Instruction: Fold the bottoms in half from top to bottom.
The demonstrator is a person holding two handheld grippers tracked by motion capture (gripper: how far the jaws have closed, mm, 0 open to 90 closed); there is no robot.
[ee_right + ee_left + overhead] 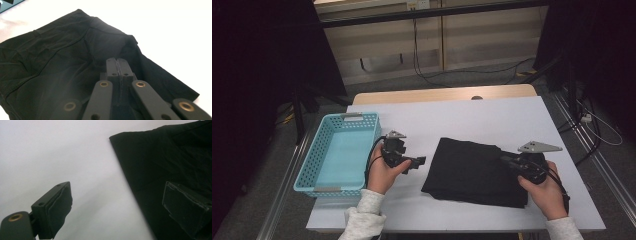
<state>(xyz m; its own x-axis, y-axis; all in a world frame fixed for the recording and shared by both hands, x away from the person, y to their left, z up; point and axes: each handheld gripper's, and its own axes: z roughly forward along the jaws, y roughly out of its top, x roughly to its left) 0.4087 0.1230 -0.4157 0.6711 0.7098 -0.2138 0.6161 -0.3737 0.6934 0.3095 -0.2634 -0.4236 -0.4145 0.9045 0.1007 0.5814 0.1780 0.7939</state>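
Cloth (pixel 474 172) lies black on the white worktop (pixel 492 117); right claw (pixel 117 65) is pressed together over it, left claw (pixel 117 207) spread wide at its edge.

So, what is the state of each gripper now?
Left gripper: open, holding nothing.
Right gripper: shut, over the black cloth; a grip cannot be told.

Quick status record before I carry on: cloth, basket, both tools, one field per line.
cloth: black cloth, folded flat on the white table, right of centre
basket: light blue basket at the table's left edge, nothing visible inside
left tool: left tool open, jaws wide, at the cloth's left edge
right tool: right tool shut, over the cloth's right part; grip on fabric cannot be told
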